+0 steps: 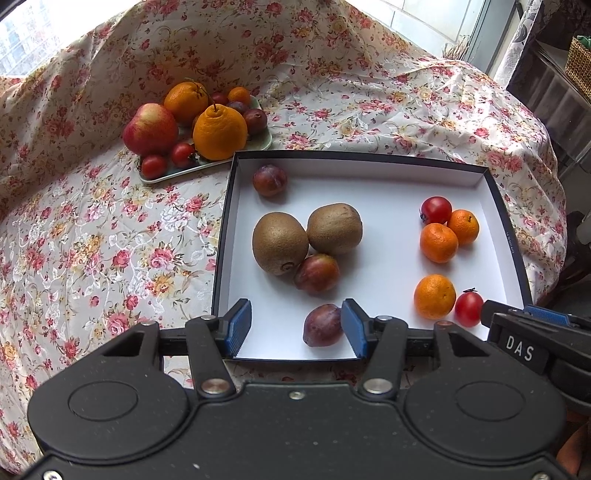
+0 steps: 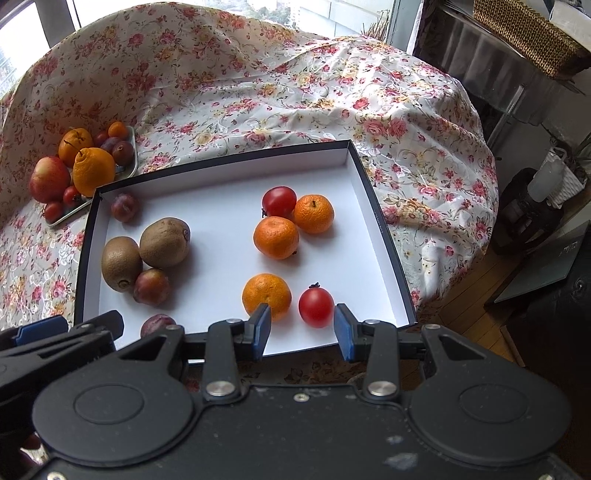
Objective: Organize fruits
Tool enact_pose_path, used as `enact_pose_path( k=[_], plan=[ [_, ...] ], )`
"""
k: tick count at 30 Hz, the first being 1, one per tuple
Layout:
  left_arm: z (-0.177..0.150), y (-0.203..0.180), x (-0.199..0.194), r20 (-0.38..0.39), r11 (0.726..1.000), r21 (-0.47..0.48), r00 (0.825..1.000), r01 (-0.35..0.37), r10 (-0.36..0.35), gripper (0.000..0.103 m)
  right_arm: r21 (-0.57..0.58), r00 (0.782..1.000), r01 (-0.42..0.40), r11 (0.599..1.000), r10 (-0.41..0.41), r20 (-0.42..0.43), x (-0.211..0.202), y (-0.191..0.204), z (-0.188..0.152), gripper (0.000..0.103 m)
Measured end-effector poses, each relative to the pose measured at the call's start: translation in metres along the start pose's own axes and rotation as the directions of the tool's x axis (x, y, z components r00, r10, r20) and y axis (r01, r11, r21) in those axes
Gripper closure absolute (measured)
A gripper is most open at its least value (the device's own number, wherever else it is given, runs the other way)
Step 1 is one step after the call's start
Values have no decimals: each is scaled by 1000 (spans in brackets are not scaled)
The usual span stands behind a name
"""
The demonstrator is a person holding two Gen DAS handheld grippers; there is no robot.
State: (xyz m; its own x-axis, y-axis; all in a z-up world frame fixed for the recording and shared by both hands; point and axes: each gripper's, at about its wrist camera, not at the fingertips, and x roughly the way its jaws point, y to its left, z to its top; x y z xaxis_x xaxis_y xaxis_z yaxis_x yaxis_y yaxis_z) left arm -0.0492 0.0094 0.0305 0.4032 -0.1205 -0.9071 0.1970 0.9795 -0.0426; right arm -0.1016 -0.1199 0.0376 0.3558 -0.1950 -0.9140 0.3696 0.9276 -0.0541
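A black box with a white inside [image 1: 362, 157] [image 2: 221, 162] lies on the floral cloth. Its left half holds two kiwis [image 1: 280, 242] [image 2: 164, 242] and three plums. Three mandarins [image 2: 276, 237] and two cherry tomatoes occupy the right half. My left gripper [image 1: 297, 326] hangs open over the near edge. One plum [image 1: 322, 325] lies between its pads, close to the right pad and apart from the left. My right gripper [image 2: 303, 330] is open too, and a cherry tomato [image 2: 316, 307] [image 1: 468, 308] sits just ahead between its pads, untouched.
A green tray [image 1: 207, 166] [image 2: 131, 170] at the back left carries an apple [image 1: 149, 129], two big oranges, plums and cherry tomatoes. The cloth-covered table drops off at the right [image 2: 480, 206]. Beyond that are a wicker basket [image 2: 524, 33] and dark furniture.
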Motion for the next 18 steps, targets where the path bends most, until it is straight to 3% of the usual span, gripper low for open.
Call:
enact_pose_path(
  k=[18],
  plan=[
    [0, -4, 8, -26, 1000, 0, 1000, -5, 5, 44, -17, 1000, 1, 1000, -1, -13, 4, -1, -1, 62]
  ],
)
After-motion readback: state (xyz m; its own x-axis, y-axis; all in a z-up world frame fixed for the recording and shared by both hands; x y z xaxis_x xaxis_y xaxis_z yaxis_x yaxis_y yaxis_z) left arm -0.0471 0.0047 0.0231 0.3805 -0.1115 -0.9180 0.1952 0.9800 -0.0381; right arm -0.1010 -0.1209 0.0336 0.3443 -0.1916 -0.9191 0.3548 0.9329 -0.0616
